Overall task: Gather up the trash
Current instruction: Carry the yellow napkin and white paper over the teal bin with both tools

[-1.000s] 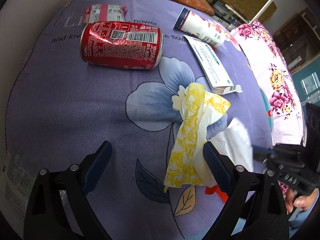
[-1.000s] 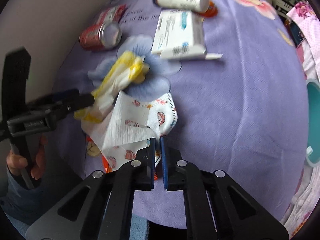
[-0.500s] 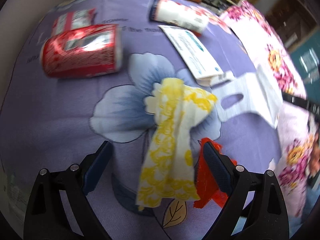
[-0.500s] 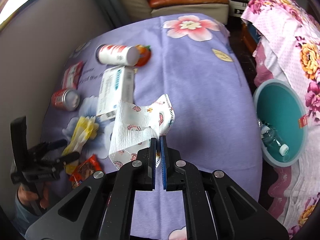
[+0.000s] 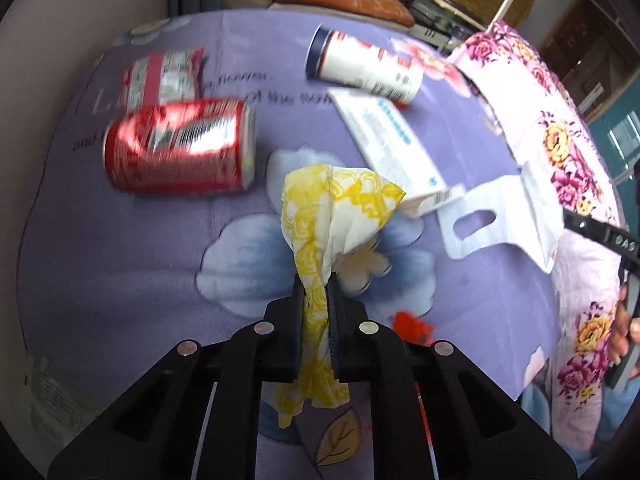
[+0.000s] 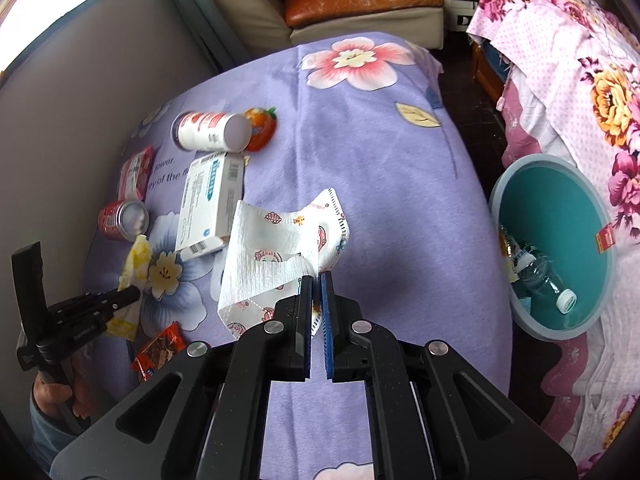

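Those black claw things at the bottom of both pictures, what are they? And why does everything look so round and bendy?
They are grippers, pinching tools a person holds, one in each hand. A small camera rides on each, looking along its fingers; its wide lens bends the view.

One picture comes from the left gripper. It is pinching a yellow patterned napkin.

The other comes from the right gripper, pinching a white paper wrapper with little cartoons. At this picture's left edge you see the other gripper with the person's hand.

On the purple flowered cloth lie a red soda can, a white canister, a flat white box, a red-and-white packet and an orange wrapper. Beside the table sits a teal bin with a plastic bottle inside.
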{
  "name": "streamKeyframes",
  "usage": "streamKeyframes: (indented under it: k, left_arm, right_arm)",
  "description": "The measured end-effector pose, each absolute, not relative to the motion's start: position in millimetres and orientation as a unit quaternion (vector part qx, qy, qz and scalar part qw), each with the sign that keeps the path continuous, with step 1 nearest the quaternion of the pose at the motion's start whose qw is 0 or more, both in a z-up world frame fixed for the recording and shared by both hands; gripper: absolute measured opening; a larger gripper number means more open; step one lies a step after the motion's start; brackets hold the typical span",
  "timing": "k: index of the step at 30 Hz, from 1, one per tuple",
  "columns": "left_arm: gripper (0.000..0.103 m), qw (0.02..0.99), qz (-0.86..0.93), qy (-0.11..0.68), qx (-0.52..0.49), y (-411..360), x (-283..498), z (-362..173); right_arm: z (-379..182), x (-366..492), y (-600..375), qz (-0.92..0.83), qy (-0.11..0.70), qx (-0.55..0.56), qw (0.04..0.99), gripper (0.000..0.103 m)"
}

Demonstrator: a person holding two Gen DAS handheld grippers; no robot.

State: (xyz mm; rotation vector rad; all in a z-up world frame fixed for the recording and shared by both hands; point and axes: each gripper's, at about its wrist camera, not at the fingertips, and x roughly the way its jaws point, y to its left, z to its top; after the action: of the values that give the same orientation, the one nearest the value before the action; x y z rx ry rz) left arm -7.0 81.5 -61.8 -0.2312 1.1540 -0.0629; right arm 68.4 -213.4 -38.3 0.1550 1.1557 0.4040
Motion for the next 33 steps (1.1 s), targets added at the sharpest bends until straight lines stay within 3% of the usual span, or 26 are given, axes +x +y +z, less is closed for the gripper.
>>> streamKeyframes:
  k: [16,33]
  left_arm:
    - [0.011,0.839,-0.145,0.517,-0.091,-47.1,61.4,-11.1]
    - [0.011,0.798,-0.261,0.543,-0.019,-256.3,134.7,-37.7]
  right_arm:
    - [-20.8,86.3,-318.9,0.142,0.487,0.15,0.848,0.005]
    - [-21.2,88.1,-466.6,0.033,0.44,0.216,0.871,0.005]
